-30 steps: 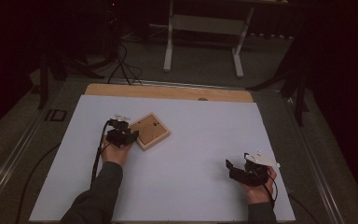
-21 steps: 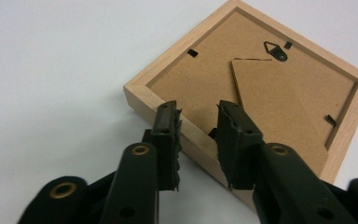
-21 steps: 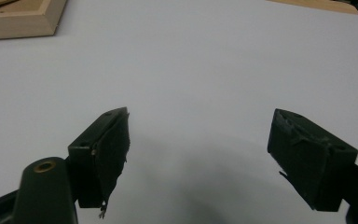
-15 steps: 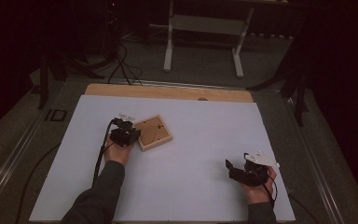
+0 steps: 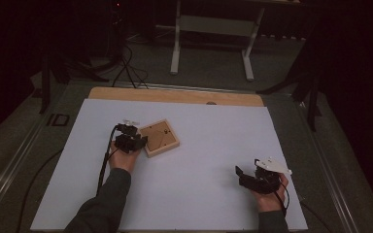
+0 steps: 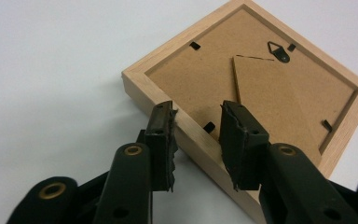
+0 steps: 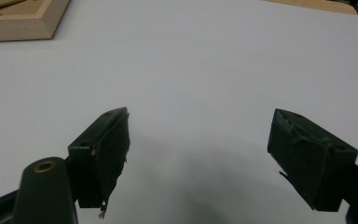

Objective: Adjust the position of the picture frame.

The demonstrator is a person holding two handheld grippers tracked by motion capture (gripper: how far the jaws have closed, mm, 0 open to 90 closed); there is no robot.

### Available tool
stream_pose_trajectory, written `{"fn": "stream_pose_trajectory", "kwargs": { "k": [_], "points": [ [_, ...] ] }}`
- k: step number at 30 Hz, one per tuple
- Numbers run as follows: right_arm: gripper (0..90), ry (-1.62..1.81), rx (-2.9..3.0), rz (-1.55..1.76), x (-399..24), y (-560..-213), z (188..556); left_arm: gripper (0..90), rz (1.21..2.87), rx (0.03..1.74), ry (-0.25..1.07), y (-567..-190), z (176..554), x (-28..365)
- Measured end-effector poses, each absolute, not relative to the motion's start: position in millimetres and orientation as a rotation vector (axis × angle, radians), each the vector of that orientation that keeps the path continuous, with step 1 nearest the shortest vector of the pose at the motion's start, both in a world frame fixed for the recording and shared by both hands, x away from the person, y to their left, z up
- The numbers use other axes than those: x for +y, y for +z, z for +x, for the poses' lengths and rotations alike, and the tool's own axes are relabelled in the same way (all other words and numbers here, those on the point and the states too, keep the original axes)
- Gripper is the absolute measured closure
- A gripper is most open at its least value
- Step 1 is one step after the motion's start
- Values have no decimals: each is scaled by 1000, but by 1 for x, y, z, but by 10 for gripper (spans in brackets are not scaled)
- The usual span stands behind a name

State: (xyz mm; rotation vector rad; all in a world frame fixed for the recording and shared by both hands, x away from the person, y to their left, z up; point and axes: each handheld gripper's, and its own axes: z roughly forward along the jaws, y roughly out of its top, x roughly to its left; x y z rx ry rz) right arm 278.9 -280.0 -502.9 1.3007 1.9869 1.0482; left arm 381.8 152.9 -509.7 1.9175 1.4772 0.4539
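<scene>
Left gripper working at the near edge of the picture frame

The left gripper (image 6: 196, 135) is standing partly open, its jaws having just been opening again, straddling the near rail of the picture frame (image 6: 279, 88) by a small black tab without pinching it; the frame is lying face down directly ahead. The right gripper (image 7: 198, 154) is gaping wide and empty, well apart from the frame.

Dim and grainy from above, dark surroundings; brighter, evenly lit close views, soft shadow on the bench (image 7: 205, 186), near fingers (image 6: 163, 140) slightly blurred.
</scene>
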Motion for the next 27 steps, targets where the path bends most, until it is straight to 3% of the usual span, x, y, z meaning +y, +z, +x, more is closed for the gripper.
{"fn": "stream_pose_trajectory", "kwargs": {
  "k": [11, 27],
  "points": [
    [204, 1046, 1991, 1296, -279, -503, 279, 743, 2006, 1407, 465, -504, 384, 146],
    [205, 1043, 1999, 1292, -279, -504, 280, 780, 2052, 1288, 404, -504, 382, 131]
  ]
}}
